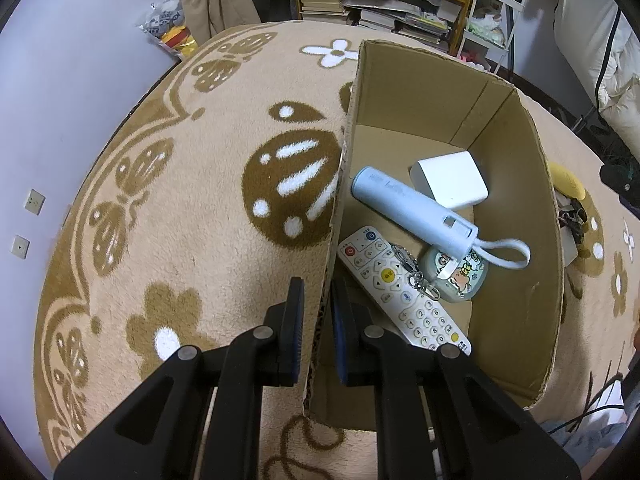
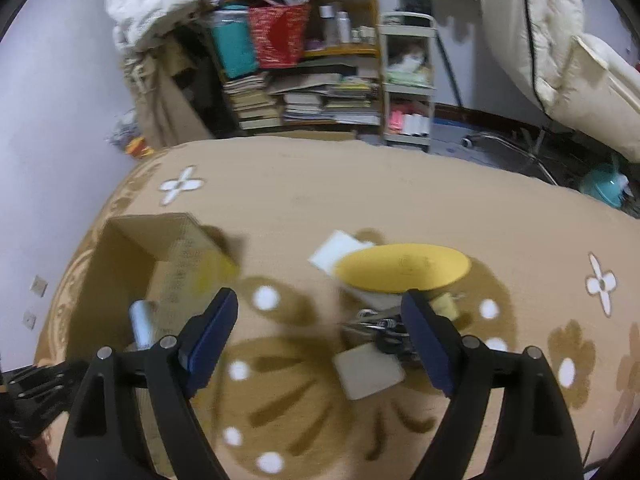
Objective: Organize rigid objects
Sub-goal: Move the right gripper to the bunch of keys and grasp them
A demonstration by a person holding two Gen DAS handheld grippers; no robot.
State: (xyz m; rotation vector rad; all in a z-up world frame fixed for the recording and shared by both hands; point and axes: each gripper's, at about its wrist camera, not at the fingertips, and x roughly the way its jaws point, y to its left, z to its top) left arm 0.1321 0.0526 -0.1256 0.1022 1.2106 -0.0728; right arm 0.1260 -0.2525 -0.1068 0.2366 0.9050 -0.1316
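My left gripper (image 1: pixel 318 284) is shut on the left wall of an open cardboard box (image 1: pixel 516 184), one finger outside and one inside. In the box lie a white remote (image 1: pixel 400 300), a light blue cylinder with a strap (image 1: pixel 412 208), a white block (image 1: pixel 452 180) and a round cartoon keychain (image 1: pixel 460 276). My right gripper (image 2: pixel 320 300) hangs open over the carpet with nothing between its fingers. Beyond its tips sit a yellow dish (image 2: pixel 400 268), a white square pad (image 2: pixel 368 372), a flat white piece (image 2: pixel 336 252) and a tangle of metal clips (image 2: pixel 376 326). The box (image 2: pixel 120 264) lies to its left.
Everything rests on a tan carpet with brown flower and beetle patterns (image 1: pixel 200 160). A cluttered bookshelf (image 2: pixel 304 80), a white cart (image 2: pixel 408 92) and a chair base (image 2: pixel 512 148) stand past the carpet's far edge. A wall runs along the left.
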